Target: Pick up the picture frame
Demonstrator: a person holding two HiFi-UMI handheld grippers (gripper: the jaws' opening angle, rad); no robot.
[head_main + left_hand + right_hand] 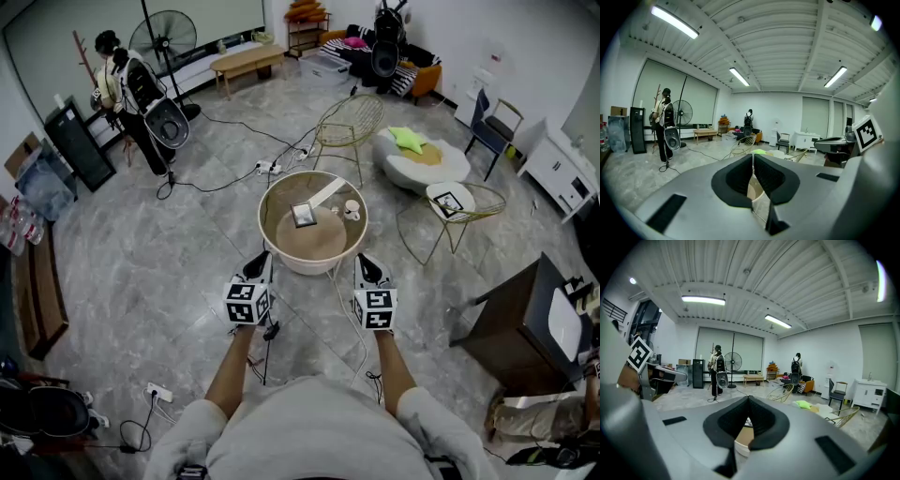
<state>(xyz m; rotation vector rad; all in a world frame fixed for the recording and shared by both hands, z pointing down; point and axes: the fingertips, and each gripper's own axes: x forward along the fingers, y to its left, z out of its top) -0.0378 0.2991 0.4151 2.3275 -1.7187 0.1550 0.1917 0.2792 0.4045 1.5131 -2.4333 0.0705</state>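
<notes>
Grey picture frame [304, 215] lies ahead of left hand-held gripper [262, 259].

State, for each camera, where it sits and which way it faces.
Head view: on the person's head, looking steeply down at the round table holding the picture frame; forearms, left gripper and right gripper show.
Left gripper view: on that gripper, facing across the room; its shut jaws show.
Right gripper view: likewise, own shut jaws showing.
All share the standing fan.
</notes>
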